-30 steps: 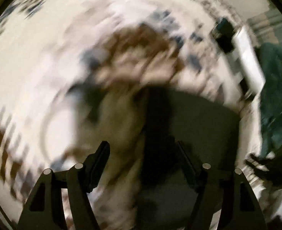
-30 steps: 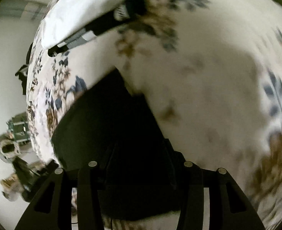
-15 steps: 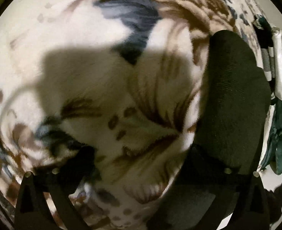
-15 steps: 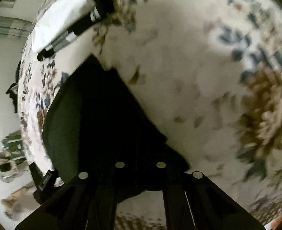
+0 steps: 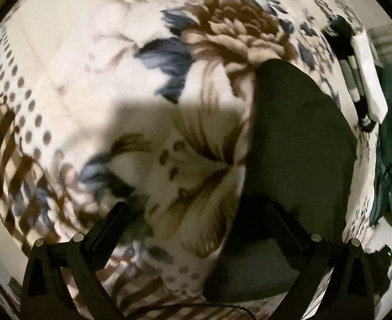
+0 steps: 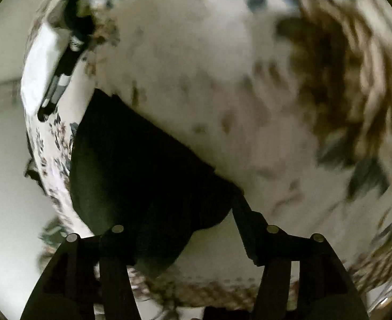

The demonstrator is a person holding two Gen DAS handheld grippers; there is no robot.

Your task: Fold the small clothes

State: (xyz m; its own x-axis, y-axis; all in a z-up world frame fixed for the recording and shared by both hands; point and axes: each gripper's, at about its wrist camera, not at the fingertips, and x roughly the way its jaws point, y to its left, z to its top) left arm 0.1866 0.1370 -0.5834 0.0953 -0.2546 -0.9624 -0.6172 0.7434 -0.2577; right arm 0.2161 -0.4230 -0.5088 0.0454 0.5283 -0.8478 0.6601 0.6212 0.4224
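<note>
The left gripper [image 5: 196, 208] has its jaws wide apart over the cream floral fleece blanket [image 5: 89, 61]. The dark folded cloth garment [image 5: 297, 144] lies flat to its right — long axis near to far. The right gripper [image 6: 179, 229] also stands spread, its jaws straddling the garment's near corner.

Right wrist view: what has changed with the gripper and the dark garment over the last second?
The right gripper was shut on the dark garment half a second ago; its jaws now stand wide apart, so it has let go. The left gripper stayed open, its right finger over the garment's edge. The garment still lies on the floral blanket.
</note>
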